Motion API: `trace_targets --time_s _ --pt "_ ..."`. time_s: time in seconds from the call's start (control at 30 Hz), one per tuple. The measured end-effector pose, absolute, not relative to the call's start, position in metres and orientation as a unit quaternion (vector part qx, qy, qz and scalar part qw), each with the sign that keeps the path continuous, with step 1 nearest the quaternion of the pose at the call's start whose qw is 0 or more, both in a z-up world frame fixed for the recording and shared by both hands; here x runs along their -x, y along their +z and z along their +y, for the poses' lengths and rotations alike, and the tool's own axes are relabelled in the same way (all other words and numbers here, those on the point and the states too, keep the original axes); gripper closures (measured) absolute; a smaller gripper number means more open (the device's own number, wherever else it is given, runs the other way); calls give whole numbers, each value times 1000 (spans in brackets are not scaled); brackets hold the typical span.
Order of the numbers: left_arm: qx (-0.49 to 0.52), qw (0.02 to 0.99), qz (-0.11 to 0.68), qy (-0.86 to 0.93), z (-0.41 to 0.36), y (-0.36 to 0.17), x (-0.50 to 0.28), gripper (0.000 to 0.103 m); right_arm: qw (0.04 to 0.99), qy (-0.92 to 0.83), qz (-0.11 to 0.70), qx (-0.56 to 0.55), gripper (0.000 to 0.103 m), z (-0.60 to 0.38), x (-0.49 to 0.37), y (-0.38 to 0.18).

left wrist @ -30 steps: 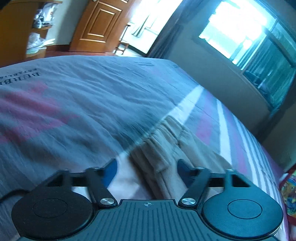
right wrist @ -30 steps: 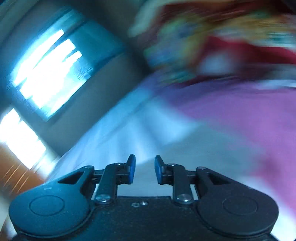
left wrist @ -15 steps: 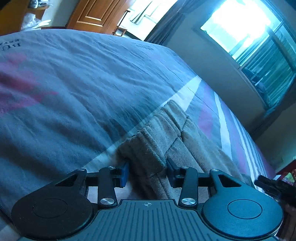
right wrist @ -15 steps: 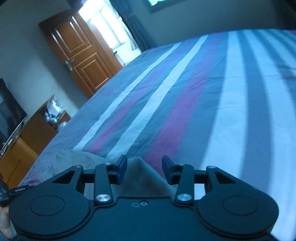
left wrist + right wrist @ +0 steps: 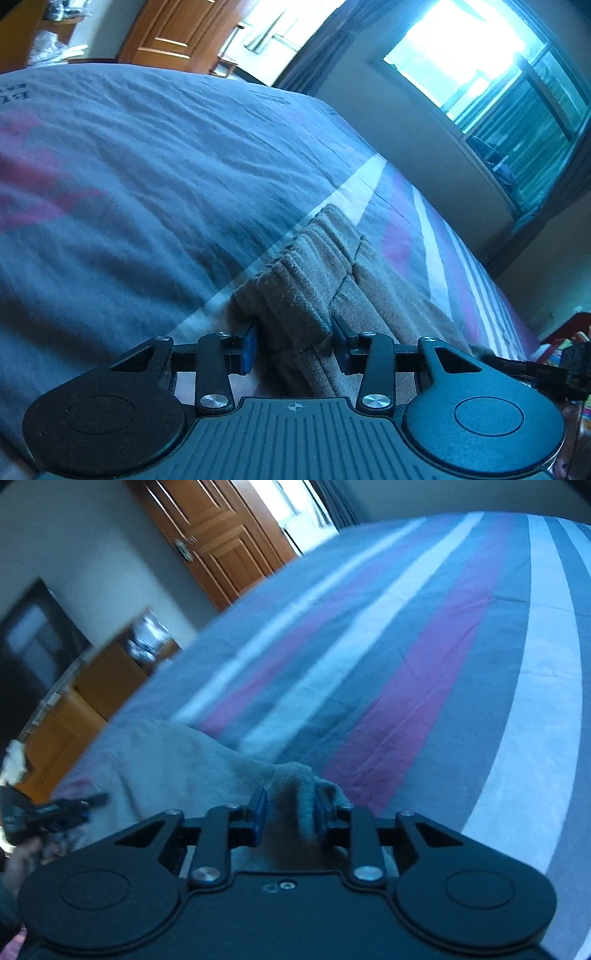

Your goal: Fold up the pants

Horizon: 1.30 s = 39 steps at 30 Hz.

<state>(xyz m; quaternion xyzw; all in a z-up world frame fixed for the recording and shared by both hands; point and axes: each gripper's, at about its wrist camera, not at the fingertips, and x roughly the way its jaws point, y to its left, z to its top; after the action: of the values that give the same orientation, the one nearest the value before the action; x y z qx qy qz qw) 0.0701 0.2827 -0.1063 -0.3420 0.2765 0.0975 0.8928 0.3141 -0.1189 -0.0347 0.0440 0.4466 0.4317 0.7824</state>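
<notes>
Tan pants [image 5: 317, 280] lie on a striped bed. In the left wrist view my left gripper [image 5: 295, 345] has its blue pads on either side of the gathered waistband end, closed against the cloth. In the right wrist view my right gripper [image 5: 290, 814] is shut on a raised fold of the pants [image 5: 295, 775] at another edge. The rest of the tan cloth [image 5: 173, 760] spreads to the left of it. The other gripper shows at the edge of each view.
The bed cover [image 5: 424, 672] has grey, white and magenta stripes and stretches far ahead. A wooden door [image 5: 218, 535] and a wooden cabinet [image 5: 85, 698] stand beyond the bed. A bright window [image 5: 480, 59] is on the far wall.
Both grippers have come down onto the pants and closed on the cloth. The right gripper swung from facing the window to the bed, and now pinches a fold.
</notes>
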Motion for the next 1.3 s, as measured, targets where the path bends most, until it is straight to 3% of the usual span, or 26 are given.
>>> trace_targets --time_s 0.03,0.2,0.3,0.37,0.5,0.6,0.8,0.87,0.9,0.93,1.07,1.2,1.3 --pt "340 893 278 97 284 -105 -69 66 787 430 441 -33 96 -114 -312 -33" --pt "354 893 259 103 288 -112 -59 71 842 385 376 -47 99 -116 -300 -12" --pt "345 896 262 101 288 -112 -56 69 831 353 430 1 99 -102 -303 -48" --pt "326 901 266 100 288 -104 -52 61 836 346 424 -36 97 -108 -302 -41" --pt "276 921 245 124 285 -72 -24 61 865 339 362 -72 86 -140 -275 -8" --pt "206 945 230 108 261 -44 -30 61 884 324 330 -75 83 -173 -241 6" --pt "120 948 294 13 184 -50 -99 57 868 318 368 -97 82 -156 -197 -24" --pt "109 934 338 30 185 -64 -112 56 865 313 377 -105 68 -155 -191 -33" --pt "110 929 353 31 189 -71 -114 56 872 294 379 -101 56 -163 -190 -34" --pt "117 928 353 25 195 -76 -112 56 879 267 381 -101 53 -178 -191 -34" --pt "158 926 342 20 215 -76 -101 57 898 174 381 -136 62 -281 -189 -35" --pt "176 923 341 17 221 -79 -101 57 911 83 363 -180 81 -408 -162 -33" --pt "169 923 344 23 215 -80 -99 56 919 -6 343 -197 81 -487 -134 -29"
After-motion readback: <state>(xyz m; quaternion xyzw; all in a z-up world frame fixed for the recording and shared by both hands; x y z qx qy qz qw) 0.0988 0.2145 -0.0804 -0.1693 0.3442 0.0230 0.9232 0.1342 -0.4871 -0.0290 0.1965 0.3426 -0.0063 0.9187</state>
